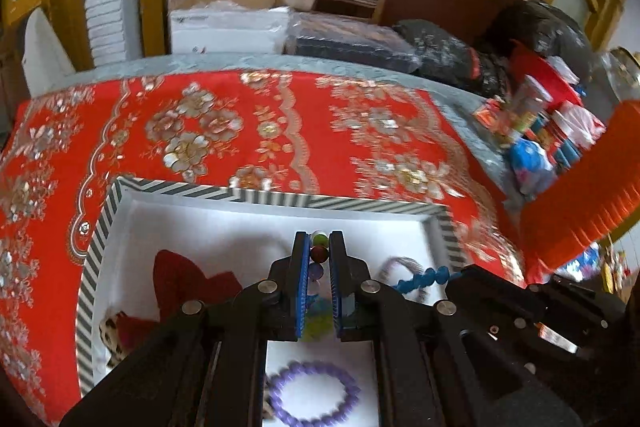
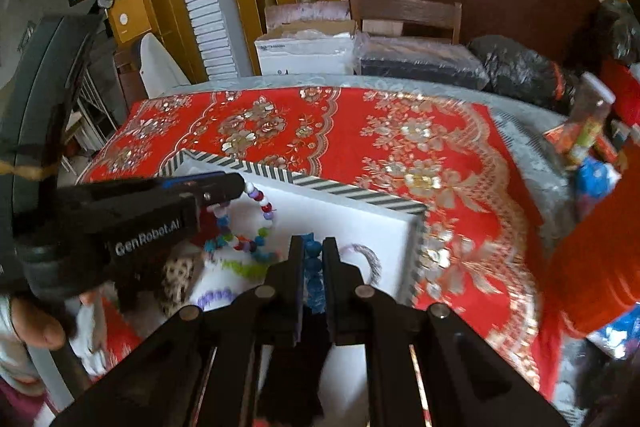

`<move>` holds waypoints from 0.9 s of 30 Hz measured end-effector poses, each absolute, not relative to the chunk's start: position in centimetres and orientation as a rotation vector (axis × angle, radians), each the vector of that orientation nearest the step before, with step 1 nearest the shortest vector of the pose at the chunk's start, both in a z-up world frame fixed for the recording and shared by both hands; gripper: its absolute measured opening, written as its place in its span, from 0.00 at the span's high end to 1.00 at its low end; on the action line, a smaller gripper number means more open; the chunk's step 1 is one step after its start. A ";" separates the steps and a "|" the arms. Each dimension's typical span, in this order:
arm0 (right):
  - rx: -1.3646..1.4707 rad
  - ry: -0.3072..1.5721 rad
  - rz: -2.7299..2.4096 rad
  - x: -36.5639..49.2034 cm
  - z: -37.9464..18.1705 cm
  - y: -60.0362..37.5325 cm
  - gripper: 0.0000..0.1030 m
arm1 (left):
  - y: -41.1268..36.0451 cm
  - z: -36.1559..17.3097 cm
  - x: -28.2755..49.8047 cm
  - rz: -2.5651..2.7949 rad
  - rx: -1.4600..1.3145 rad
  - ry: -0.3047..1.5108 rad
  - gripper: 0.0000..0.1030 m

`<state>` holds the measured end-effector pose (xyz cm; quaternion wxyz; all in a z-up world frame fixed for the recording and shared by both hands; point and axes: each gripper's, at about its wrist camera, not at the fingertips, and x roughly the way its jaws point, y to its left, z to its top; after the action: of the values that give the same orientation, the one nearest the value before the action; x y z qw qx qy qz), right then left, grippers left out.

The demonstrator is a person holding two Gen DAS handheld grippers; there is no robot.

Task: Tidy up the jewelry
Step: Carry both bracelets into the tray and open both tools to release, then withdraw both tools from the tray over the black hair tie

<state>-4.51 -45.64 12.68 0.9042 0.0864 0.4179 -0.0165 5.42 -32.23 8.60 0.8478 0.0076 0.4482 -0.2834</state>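
Note:
A white box with a striped rim (image 1: 276,195) lies on the red cloth. My left gripper (image 1: 319,241) is shut on a multicolour bead bracelet (image 1: 319,253) and holds it over the box; the bracelet hangs as a loop in the right wrist view (image 2: 256,223). My right gripper (image 2: 312,247) is shut on a blue bead bracelet (image 2: 313,267) over the box's right part; its blue beads show in the left wrist view (image 1: 424,278). A purple bead bracelet (image 1: 316,397), a red cloth piece (image 1: 180,277) and a grey hair tie (image 2: 370,259) lie inside the box.
The red flowered tablecloth (image 1: 280,131) covers the table. Packets and bags (image 1: 536,123) crowd the right edge, beside an orange pleated thing (image 1: 588,195). Boxes and a wooden chair (image 2: 404,15) stand behind the table. A leopard-print item (image 1: 110,333) lies at the box's left side.

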 end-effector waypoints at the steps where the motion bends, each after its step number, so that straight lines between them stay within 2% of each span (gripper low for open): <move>1: 0.198 0.869 -0.029 -3.8 12.2 -45.8 0.92 | -32.1 8.2 5.8 -0.588 0.014 0.950 0.98; 11: 0.247 0.986 -0.135 0.8 6.6 -48.8 0.91 | -29.7 5.6 7.7 -0.493 0.039 0.963 0.98; 12: 0.255 0.992 -0.137 0.8 6.2 -48.9 0.91 | -29.6 5.4 7.8 -0.487 0.041 0.968 0.96; 14: 0.256 0.993 -0.142 0.9 5.8 -48.9 0.91 | -29.5 5.1 7.9 -0.474 0.041 0.976 0.85; 15: 0.251 0.995 -0.142 0.9 5.7 -48.8 0.89 | -29.4 5.0 7.8 -0.475 0.039 0.974 0.78; 16: 0.247 0.997 -0.137 0.9 5.6 -48.8 0.86 | -29.4 5.0 7.7 -0.477 0.038 0.971 0.77; 18: 0.242 0.992 -0.127 0.4 5.9 -48.6 0.71 | -29.3 5.1 7.2 -0.480 0.044 0.966 0.76; 23: 0.224 0.955 -0.120 -2.2 7.7 -48.1 0.66 | -28.7 6.0 5.3 -0.483 0.063 0.939 0.76; 27: 0.169 0.930 -0.132 -5.2 9.1 -47.0 0.56 | -28.2 7.1 2.9 -0.472 0.078 0.896 0.76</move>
<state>-5.22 -47.04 9.13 0.8884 0.0813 0.4474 -0.0634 2.92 -28.18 7.12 0.8738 0.0376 0.4289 -0.2262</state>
